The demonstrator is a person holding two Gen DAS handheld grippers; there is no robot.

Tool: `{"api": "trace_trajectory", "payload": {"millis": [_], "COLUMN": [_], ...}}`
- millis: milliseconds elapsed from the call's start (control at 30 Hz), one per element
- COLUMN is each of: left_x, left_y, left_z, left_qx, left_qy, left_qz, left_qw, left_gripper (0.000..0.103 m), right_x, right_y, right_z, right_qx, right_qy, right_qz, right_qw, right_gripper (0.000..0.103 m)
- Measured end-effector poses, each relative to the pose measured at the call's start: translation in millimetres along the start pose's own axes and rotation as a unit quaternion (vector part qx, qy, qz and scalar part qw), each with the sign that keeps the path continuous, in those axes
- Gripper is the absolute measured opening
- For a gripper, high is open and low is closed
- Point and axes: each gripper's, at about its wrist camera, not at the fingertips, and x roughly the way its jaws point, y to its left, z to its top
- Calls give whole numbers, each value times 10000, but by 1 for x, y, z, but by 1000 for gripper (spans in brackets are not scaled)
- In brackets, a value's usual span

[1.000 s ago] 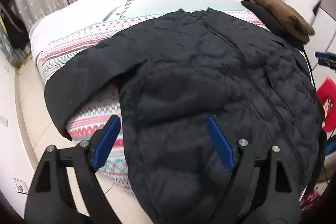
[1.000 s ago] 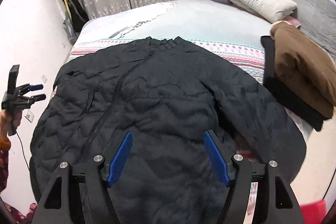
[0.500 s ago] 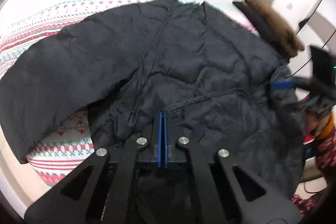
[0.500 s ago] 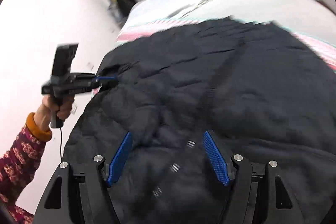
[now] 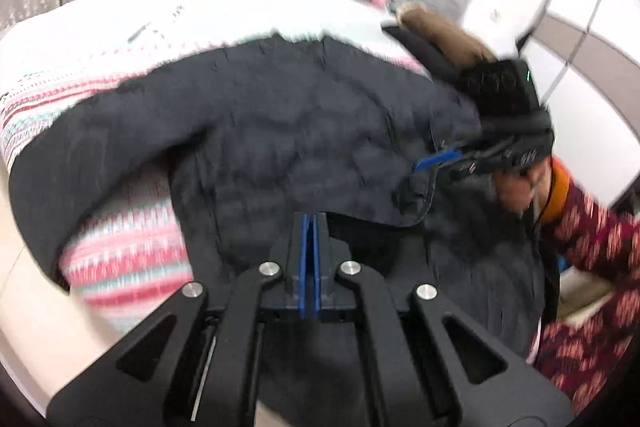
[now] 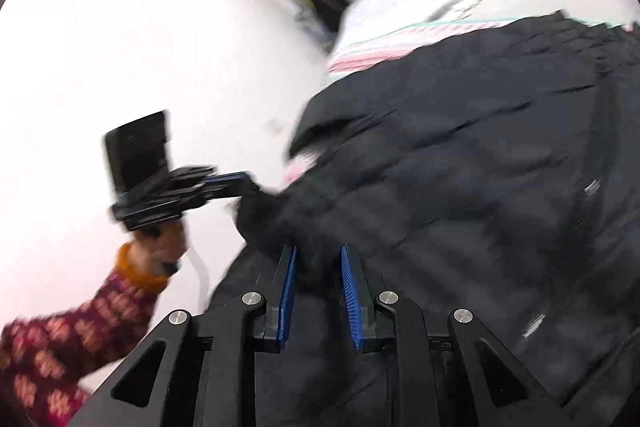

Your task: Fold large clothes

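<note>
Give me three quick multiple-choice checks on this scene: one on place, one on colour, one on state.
1. Where is the jacket?
A. On the floor
B. Spread on the bed
C. Hung on the curtain

2. What colour is the jacket?
A. Black
B. Red
C. White

3. How is the left hand-held gripper?
A. Wide open above the jacket
B. Shut on the jacket's edge
C. Shut on a pillow

Answers:
1. B: the jacket lies flat across the bed's striped cover.
2. A: its quilted fabric is black all over.
3. B: its blue pads meet with no gap, and the right wrist view shows its tips pinching bunched fabric.
</note>
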Motion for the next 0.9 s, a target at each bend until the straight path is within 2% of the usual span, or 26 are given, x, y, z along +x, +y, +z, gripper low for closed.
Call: {"api": "trace_trajectory", "payload": {"millis": [33, 133, 167, 200, 233, 267, 300, 367, 433, 500, 533, 567, 600, 667, 733, 800, 900], "left_x": [-2, -12, -18, -27, -32, -35, -37, -26, 1, 34, 54, 69, 77, 78, 74, 73, 85], "left_y": [-3, -7, -7, -8, -9, -11, -13, -14, -16, -23, -30, -38, -51, -69, -83, -97, -120], "left_z": [-6, -21, -22, -20, -18, -16, -11, -4, -3, -10, -17, -23, -28, -27, -14, 5, 34], "left_qx": [38, -36, -109, -178, -198, -211, -248, -363, -397, -327, -192, 12, 369, 734, 698, 644, 768], "left_qy": [94, 189, 102, -113, -285, -485, -707, -765, -439, 178, 675, 1002, 1152, 1158, 1126, 946, 611], "left_qz": [30, -22, -107, -207, -257, -303, -393, -464, -334, -161, -36, 129, 375, 501, 174, -229, -266], "left_qw": [9999, 9998, 9998, 9996, 9991, 9981, 9964, 9953, 9977, 9992, 9975, 9949, 9919, 9893, 9910, 9932, 9948], "left_gripper": [2, 6, 13, 26, 32, 44, 50, 54, 57, 58, 58, 58, 58, 58, 62, 77, 81], "right_x": [2, 18, 22, 29, 33, 37, 41, 39, 37, 21, 10, -1, -10, -46, -74, -109, -155], "right_y": [6, 22, 22, 23, 24, 24, 26, 30, 34, 40, 39, 35, 32, 22, 10, -9, -29], "right_z": [-6, -33, -39, -47, -52, -55, -54, -52, -49, -51, -51, -50, -50, -54, -54, -57, -64], "right_qx": [-49, -290, -327, -414, -495, -549, -545, -456, -448, -551, -545, -489, -428, -184, 2, 236, 574], "right_qy": [123, 727, 877, 1079, 1191, 1251, 1249, 1237, 1187, 1059, 952, 853, 775, 507, 262, -55, -510], "right_qz": [40, -317, -426, -629, -798, -921, -959, -934, -1019, -1309, -1473, -1601, -1707, -1975, -2184, -2419, -2677], "right_qw": [9999, 9964, 9947, 9913, 9884, 9863, 9860, 9869, 9867, 9842, 9830, 9822, 9813, 9788, 9755, 9700, 9604], "right_gripper": [23, 25, 25, 25, 25, 25, 27, 37, 41, 43, 45, 47, 51, 55, 57, 58, 62]}}
